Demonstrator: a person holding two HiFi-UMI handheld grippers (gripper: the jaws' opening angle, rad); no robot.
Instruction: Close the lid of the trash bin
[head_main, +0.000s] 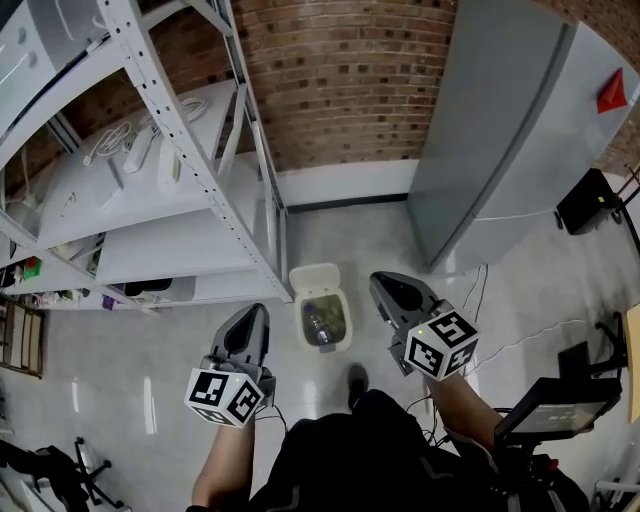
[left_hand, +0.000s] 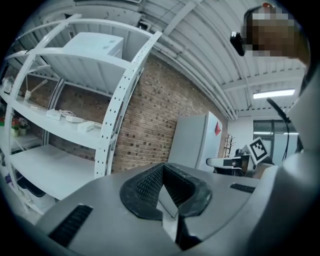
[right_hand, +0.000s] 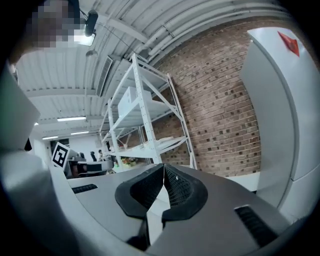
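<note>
Finds the trash bin down on the floor, just beside the foot of the white shelving rack and well short of the brick wall. Stands open, with the lid tipped up at the far side, toward the wall. Holds some clear rubbish, too small to tell apart.

Places the left tool to the left of the bin and above it in the head view, apart from it, with its marker cube toward the person. Reads clenched in the left gripper view: the 2 dark ribbed pads meet at the tip, with nothing between them. Looks out past the jaws at the rack and the wall.

Places the right tool to the right of the bin, likewise apart from bin and lid. Reads clenched too in the right gripper view, pads together at the tip and gripping nothing.

Leaves the bin between the 2 tools, touched by neither. Sets a tall grey cabinet against the wall at the right, well apart from the bin.
</note>
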